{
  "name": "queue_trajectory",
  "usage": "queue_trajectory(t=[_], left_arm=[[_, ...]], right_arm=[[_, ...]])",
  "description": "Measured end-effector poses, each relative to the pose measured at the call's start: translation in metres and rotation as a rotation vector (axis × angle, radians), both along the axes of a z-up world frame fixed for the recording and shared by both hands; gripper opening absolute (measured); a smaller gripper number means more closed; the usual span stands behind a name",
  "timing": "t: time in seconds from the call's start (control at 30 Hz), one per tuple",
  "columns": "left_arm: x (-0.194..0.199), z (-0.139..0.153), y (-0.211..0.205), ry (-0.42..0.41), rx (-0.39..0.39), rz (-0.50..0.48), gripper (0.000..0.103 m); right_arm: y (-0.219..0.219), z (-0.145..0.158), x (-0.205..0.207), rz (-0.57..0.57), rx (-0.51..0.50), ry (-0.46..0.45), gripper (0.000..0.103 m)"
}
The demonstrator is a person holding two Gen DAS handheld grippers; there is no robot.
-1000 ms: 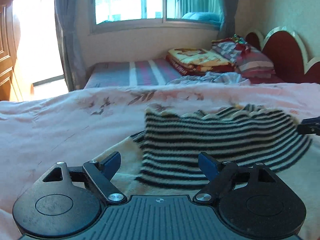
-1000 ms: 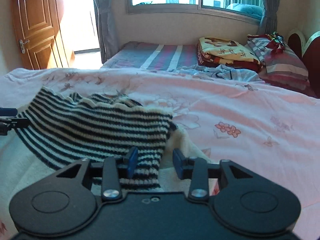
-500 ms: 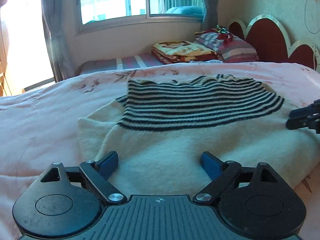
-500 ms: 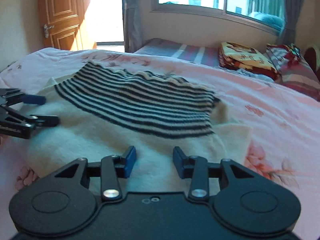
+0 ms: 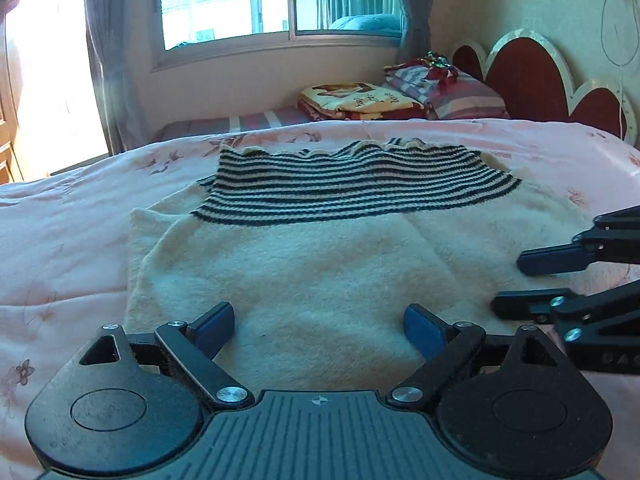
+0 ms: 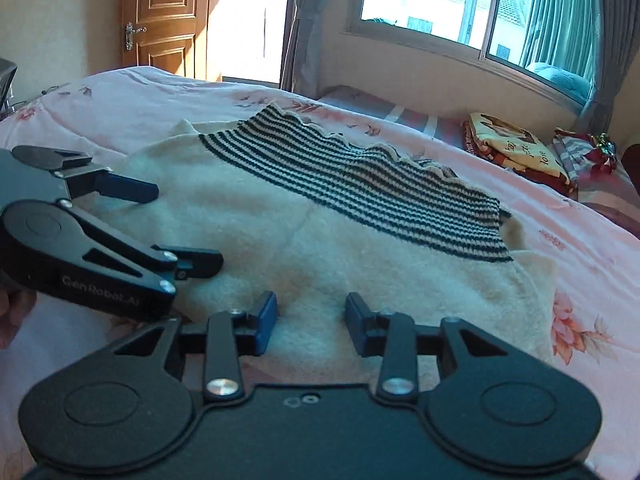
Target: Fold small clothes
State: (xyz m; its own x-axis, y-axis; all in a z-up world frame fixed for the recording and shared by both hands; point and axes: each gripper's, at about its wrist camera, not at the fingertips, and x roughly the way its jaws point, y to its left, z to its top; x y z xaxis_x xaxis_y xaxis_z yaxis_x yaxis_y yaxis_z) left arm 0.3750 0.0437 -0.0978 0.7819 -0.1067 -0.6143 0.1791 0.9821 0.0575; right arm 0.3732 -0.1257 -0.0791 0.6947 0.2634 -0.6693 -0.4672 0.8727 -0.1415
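We hold both grippers, left [image 5: 319, 322] and right [image 6: 311, 312], over the sweater's [image 5: 320, 272] near hem. Jaws released and empty, ready to pinch it for folding on the bed [image 5: 60, 240].

The near hem of the cream sweater [image 5: 320, 280] disappears behind the left gripper [image 5: 319, 326], so whether the blue pads touch the knit there cannot be told. On the sweater's right side, the right gripper [image 5: 516, 284] is cut off by the frame edge. In the right wrist view a hand [image 6: 12, 312] by the sweater's near left corner is mostly out of frame. Lettering on the folded blanket [image 6: 516, 148] beyond the sweater is too small to read.
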Motion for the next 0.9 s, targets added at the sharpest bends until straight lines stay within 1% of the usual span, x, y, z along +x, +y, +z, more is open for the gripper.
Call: queue_trajectory(t=[0.03, 0.13, 0.2, 0.23, 0.3, 0.37, 0.47, 0.53, 0.6, 0.67, 0.7, 0.8, 0.87, 0.9], left_arm=[[-0.002, -0.001, 0.008, 0.001, 0.004, 0.016, 0.091], [-0.010, -0.004, 0.036, 0.015, -0.033, 0.026, 0.091], [-0.015, -0.005, 0.041, 0.013, -0.010, 0.014, 0.091], [-0.016, -0.006, 0.041, 0.011, 0.003, 0.008, 0.091], [-0.015, -0.006, 0.038, 0.010, 0.010, 0.017, 0.091], [-0.014, 0.002, 0.033, 0.008, 0.010, 0.040, 0.091], [-0.014, 0.011, 0.025, -0.021, -0.022, 0.045, 0.091], [-0.009, 0.009, 0.020, -0.011, -0.015, 0.046, 0.091], [0.000, 0.001, 0.017, 0.035, -0.002, 0.068, 0.091], [0.003, -0.004, 0.020, 0.041, -0.036, 0.084, 0.094], [0.003, -0.005, 0.020, 0.042, -0.034, 0.085, 0.094], [0.003, -0.005, 0.019, 0.044, -0.029, 0.086, 0.094], [0.003, -0.002, 0.018, 0.051, -0.023, 0.092, 0.094], [0.003, -0.001, 0.018, 0.051, -0.024, 0.095, 0.094]], right_arm=[[-0.008, 0.002, -0.002, -0.013, 0.001, 0.004, 0.038], [-0.044, 0.007, -0.011, -0.090, 0.003, 0.003, 0.038], [-0.072, 0.004, -0.017, -0.164, -0.014, 0.020, 0.038], [-0.087, 0.001, -0.018, -0.198, 0.010, 0.040, 0.038], [-0.108, -0.003, -0.021, -0.226, 0.096, 0.063, 0.038], [-0.105, 0.003, -0.019, -0.243, 0.096, 0.063, 0.037], [-0.096, 0.016, -0.019, -0.242, 0.149, 0.013, 0.037], [-0.087, 0.021, -0.013, -0.232, 0.152, -0.008, 0.037], [-0.080, 0.017, -0.004, -0.241, 0.125, 0.004, 0.038], [-0.080, 0.004, 0.004, -0.254, 0.106, 0.048, 0.039], [-0.083, 0.001, 0.003, -0.253, 0.127, 0.041, 0.040], [-0.089, 0.001, 0.004, -0.255, 0.161, 0.060, 0.040], [-0.087, 0.006, 0.004, -0.264, 0.153, 0.065, 0.040], [-0.085, 0.010, 0.003, -0.264, 0.153, 0.052, 0.039]])
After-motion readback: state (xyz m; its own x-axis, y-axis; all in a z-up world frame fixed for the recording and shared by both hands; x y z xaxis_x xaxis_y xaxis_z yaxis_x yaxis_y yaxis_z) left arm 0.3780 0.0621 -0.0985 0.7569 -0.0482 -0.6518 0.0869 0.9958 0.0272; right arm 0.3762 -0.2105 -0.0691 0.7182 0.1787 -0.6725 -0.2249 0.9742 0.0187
